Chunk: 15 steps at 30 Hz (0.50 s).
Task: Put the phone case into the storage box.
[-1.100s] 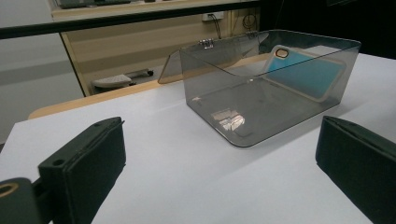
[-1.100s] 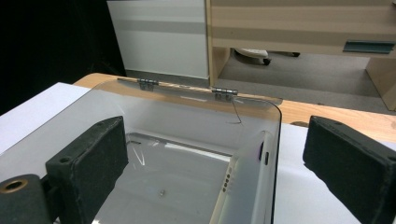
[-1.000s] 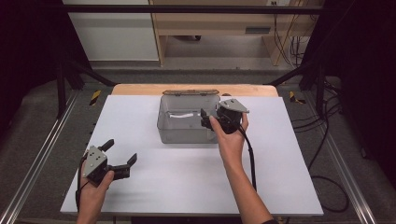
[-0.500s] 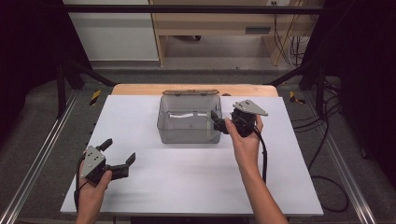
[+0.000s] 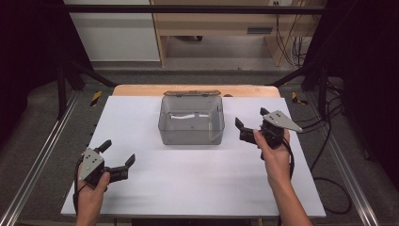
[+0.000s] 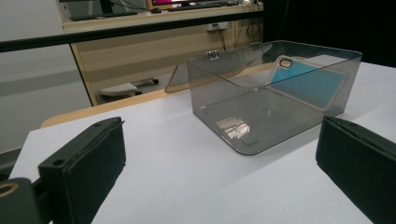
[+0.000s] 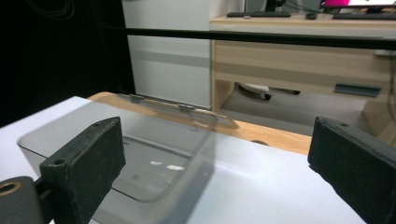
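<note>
A clear grey plastic box stands at the table's middle back, its hinged lid folded open behind it. My right gripper is open just right of the box and apart from it; the box lies beyond its left jaw, and nothing is between its fingers. My left gripper rests open and holds nothing at the table's front left, pointing toward the box. A blue flat thing with a pale rim shows through the box wall; I cannot tell whether it lies inside.
The white table top has a wooden strip along its back edge. Metal rails run down both sides. Cables hang to the right. A wooden desk stands beyond the table.
My right gripper has drawn away from the box's right rim, moving right and toward the person, still open. The left gripper has stayed put.
</note>
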Each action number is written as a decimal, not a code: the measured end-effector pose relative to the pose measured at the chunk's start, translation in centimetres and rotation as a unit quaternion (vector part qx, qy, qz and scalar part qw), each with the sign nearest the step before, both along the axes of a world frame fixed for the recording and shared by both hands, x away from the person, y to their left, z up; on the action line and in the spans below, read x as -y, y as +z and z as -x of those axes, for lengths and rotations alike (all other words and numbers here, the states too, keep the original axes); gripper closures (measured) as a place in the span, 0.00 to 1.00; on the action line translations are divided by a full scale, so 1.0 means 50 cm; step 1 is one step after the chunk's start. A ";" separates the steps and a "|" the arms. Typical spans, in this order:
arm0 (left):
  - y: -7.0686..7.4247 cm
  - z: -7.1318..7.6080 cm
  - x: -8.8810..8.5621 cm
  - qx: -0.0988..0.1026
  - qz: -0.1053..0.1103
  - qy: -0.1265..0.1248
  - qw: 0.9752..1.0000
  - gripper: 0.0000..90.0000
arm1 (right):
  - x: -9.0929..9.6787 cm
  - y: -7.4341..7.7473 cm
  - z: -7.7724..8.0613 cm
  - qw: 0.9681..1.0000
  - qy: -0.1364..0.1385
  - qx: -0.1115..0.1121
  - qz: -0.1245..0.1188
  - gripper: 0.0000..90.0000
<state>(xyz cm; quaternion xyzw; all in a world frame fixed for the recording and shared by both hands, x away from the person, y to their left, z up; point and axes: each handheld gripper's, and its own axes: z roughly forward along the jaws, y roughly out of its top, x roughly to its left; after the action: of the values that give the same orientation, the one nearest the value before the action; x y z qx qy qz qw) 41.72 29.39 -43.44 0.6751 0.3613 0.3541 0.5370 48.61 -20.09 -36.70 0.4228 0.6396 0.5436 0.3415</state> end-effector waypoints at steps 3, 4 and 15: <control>0.000 0.001 -0.003 0.000 0.003 0.001 1.000 0.02 | 0.029 -0.013 0.011 1.000 -0.005 0.003 0.001 0.05; 0.000 0.002 -0.004 0.001 0.004 0.001 1.000 0.02 | 0.037 -0.017 0.015 1.000 -0.006 0.002 0.002 0.05; 0.000 0.003 -0.020 0.003 0.023 0.003 1.000 0.02 | 0.107 -0.062 0.053 1.000 -0.012 0.000 -0.001 0.05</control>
<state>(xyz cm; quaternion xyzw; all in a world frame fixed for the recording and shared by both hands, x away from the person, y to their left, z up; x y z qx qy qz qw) 41.58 30.39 -43.42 0.6604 0.3693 0.3493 0.5527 45.93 -25.45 -39.81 0.4308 0.6341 0.5401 0.3474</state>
